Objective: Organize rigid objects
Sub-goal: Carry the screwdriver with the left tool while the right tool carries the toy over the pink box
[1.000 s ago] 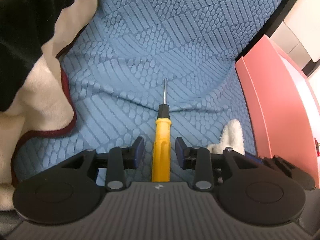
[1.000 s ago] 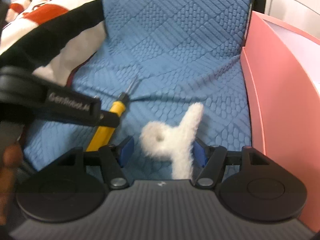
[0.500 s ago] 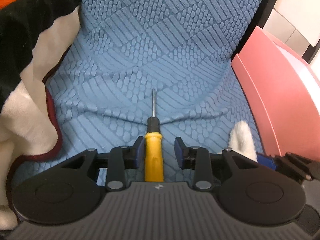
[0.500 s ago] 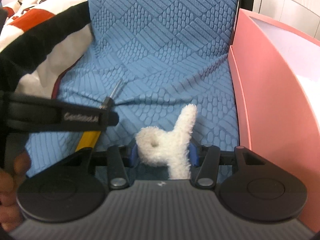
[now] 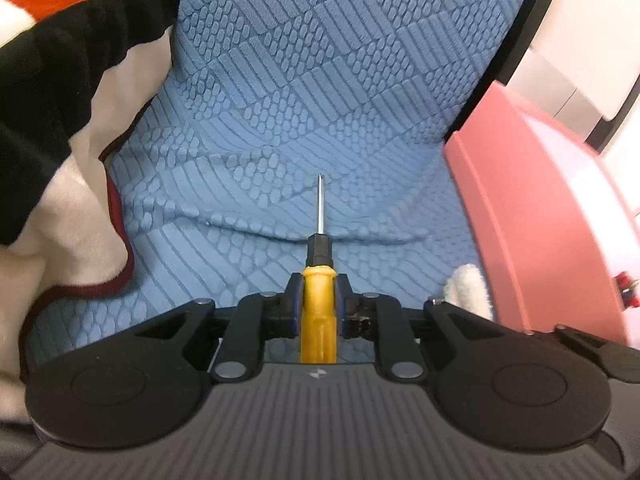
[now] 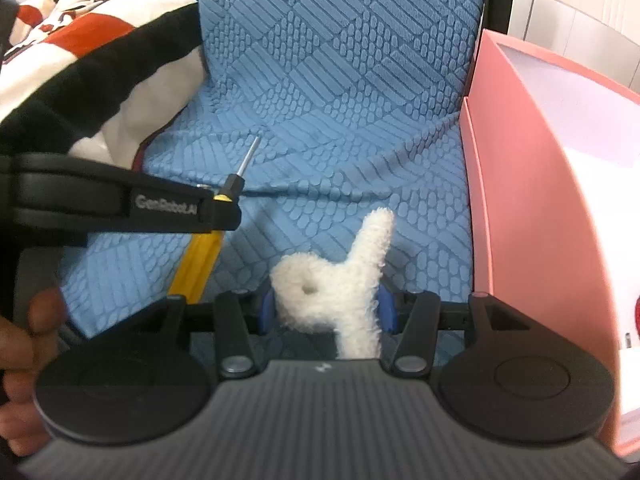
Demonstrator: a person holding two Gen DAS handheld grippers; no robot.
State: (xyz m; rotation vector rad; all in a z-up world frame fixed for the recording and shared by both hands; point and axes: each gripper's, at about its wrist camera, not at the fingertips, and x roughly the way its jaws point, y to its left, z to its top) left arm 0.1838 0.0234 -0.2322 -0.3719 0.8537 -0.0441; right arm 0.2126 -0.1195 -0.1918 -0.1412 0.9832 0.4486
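Note:
My left gripper [image 5: 318,304] is shut on a yellow-handled screwdriver [image 5: 319,312], its metal shaft pointing forward over the blue textured cover [image 5: 320,100]. The right wrist view shows that screwdriver [image 6: 198,258] from the side, lifted off the cover in the left gripper [image 6: 216,208]. My right gripper [image 6: 326,308] is shut on a white fluffy toy [image 6: 336,284], whose long part sticks up and forward. The toy's tip shows at the right of the left wrist view [image 5: 468,286].
A pink box [image 6: 532,184] with a pale inside stands open at the right, also in the left wrist view [image 5: 536,216]. A black, white and red blanket [image 5: 60,92] lies bunched at the left. A small red thing [image 6: 637,312] shows inside the box.
The left jaws have closed on the screwdriver handle and lifted it. The right jaws closed on the fluffy toy half a second ago and hold it still.

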